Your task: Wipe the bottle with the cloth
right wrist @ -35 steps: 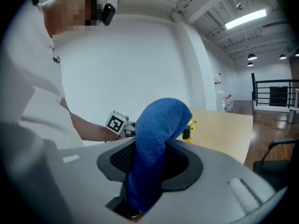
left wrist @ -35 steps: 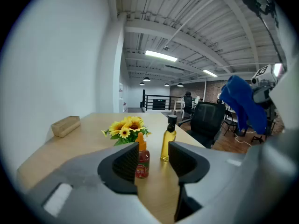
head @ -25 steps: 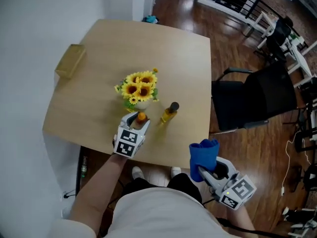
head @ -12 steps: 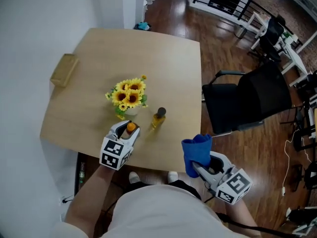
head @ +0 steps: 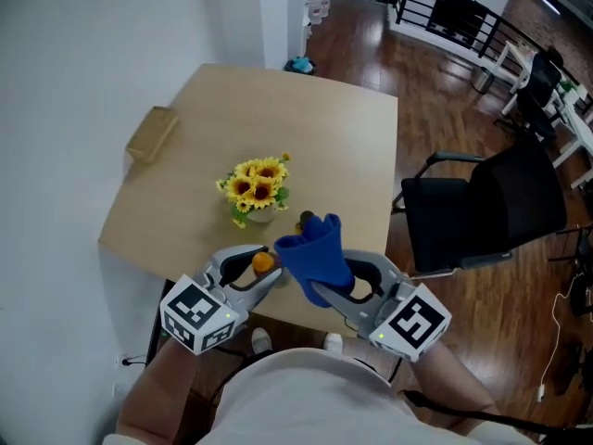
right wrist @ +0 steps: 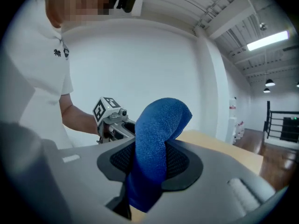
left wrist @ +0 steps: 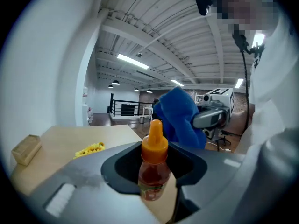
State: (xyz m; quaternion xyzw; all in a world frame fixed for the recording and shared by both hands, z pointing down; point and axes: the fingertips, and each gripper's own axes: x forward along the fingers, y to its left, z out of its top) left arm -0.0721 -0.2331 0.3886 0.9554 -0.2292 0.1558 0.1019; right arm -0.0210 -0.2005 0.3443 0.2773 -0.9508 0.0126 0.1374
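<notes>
My left gripper (head: 258,272) is shut on a small bottle (left wrist: 153,171) with an orange cap (head: 264,261) and reddish contents, held upright in front of the table's near edge. Just right of it, my right gripper (head: 329,290) is shut on a blue cloth (head: 313,251) that stands up in a folded hump. In the left gripper view the cloth (left wrist: 180,118) hangs close behind the bottle's cap; I cannot tell if they touch. The right gripper view shows the cloth (right wrist: 156,143) filling the jaws, with the left gripper (right wrist: 112,118) beyond it.
On the wooden table (head: 352,146) stand a vase of sunflowers (head: 257,185) and a second, dark-capped bottle (head: 303,219) mostly hidden behind the cloth. A wooden block (head: 153,133) lies at the table's left edge. A black chair (head: 482,202) stands to the right.
The right gripper has swung left and up with the cloth, from beside my hip to right next to the bottle. The left gripper has drawn back off the table with the bottle.
</notes>
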